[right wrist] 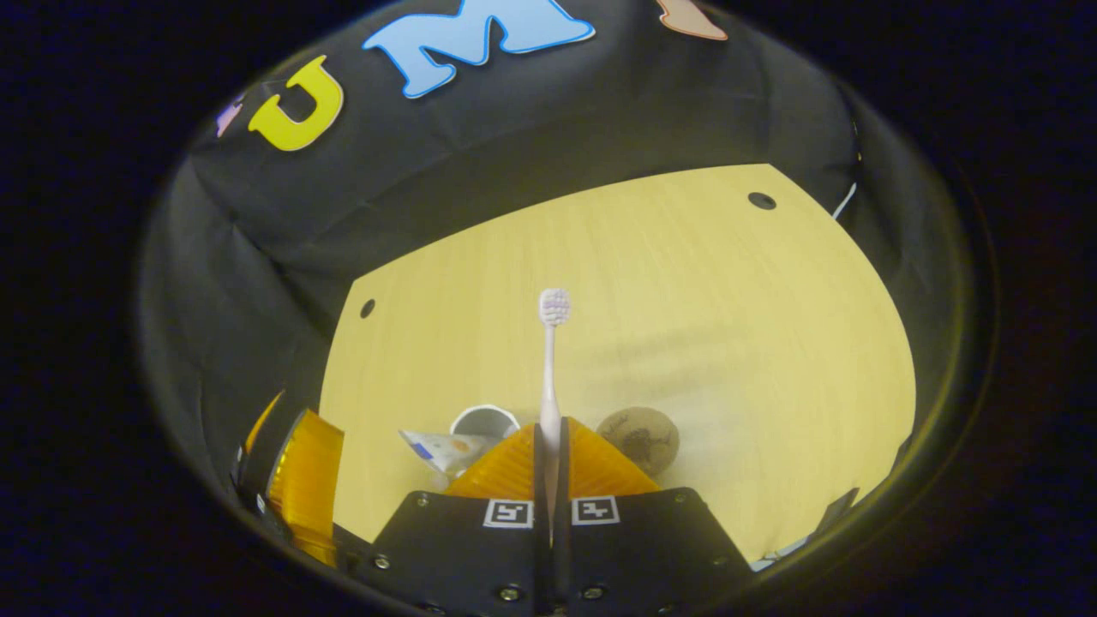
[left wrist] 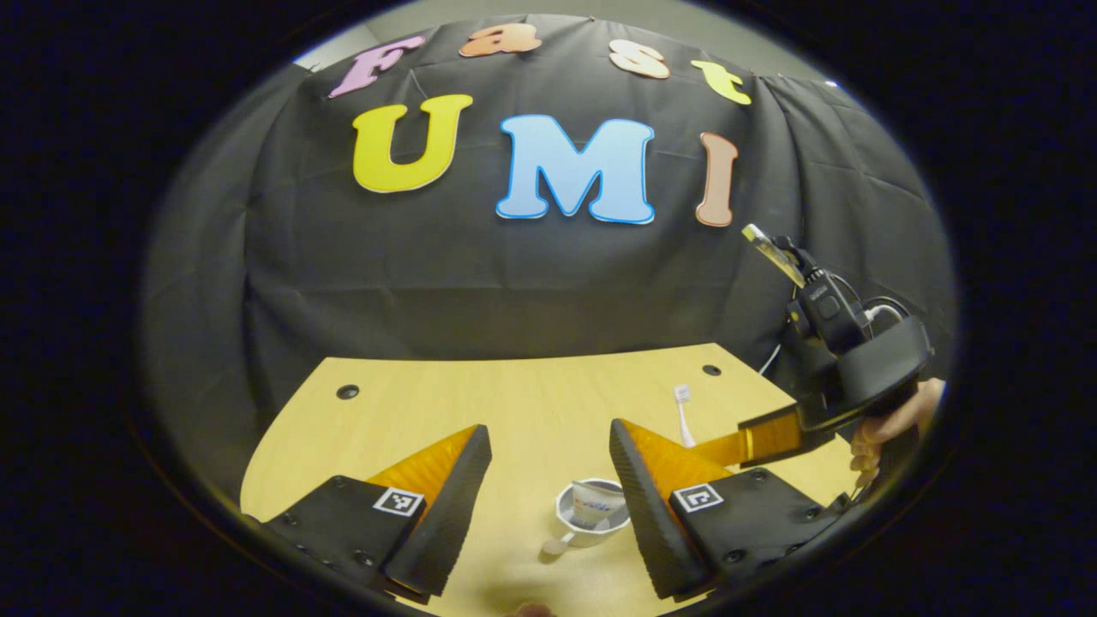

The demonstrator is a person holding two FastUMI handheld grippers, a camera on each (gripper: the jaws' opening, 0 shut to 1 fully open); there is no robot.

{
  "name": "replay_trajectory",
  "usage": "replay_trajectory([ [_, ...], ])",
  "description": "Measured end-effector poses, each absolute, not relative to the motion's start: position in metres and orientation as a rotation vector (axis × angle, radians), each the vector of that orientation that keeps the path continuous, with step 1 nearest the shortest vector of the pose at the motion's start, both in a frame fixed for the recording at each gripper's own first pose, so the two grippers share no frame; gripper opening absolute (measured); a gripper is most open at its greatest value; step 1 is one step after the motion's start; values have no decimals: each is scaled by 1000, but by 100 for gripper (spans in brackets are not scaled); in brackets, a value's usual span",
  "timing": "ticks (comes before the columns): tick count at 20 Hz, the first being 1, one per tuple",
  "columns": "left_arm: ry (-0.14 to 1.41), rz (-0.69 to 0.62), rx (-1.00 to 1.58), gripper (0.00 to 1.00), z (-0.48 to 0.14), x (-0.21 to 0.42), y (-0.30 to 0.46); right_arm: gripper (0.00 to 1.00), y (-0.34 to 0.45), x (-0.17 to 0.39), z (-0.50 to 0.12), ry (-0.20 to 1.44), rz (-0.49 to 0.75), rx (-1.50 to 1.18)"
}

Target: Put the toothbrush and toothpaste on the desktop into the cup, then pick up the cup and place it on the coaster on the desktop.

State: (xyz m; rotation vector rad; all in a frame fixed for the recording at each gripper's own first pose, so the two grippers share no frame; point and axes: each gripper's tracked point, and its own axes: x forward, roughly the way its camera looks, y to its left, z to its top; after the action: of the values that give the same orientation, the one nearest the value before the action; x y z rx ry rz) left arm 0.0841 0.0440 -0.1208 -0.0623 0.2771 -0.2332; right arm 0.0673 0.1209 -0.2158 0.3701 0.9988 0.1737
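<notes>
Right gripper [right wrist: 548, 446] clamps toothbrush [right wrist: 549, 368] by its handle; light, stiff, likely slippery. Left gripper [left wrist: 548, 488] gapes above cup [left wrist: 591, 512].

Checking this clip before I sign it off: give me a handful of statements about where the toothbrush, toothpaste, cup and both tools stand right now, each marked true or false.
1. The right tool is shut on the toothbrush. True.
2. The toothbrush lies flat on the desk. False: it is held in the right tool, bristle head pointing away from the tool.
3. The toothpaste is already in the cup. True, seen in the left gripper view.
4. The left tool is shut on the cup. False: its fingers stand wide apart with the cup showing between them.
5. The cup sits on the coaster. False: in the right gripper view the coaster lies bare beside it.
</notes>
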Motion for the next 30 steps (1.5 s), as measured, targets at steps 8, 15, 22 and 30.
replay_trajectory([
  [8,311,-115,-93,90,-131,56,124,2,149,112,-212,912,177,384],
  [15,334,-51,-81,90,-138,40,164,3,165,126,-226,748,264,257],
  [22,352,-44,-75,91,-143,42,170,3,173,117,-252,709,311,201],
  [30,379,-97,-70,90,-150,59,146,7,175,107,-257,695,325,228],
])
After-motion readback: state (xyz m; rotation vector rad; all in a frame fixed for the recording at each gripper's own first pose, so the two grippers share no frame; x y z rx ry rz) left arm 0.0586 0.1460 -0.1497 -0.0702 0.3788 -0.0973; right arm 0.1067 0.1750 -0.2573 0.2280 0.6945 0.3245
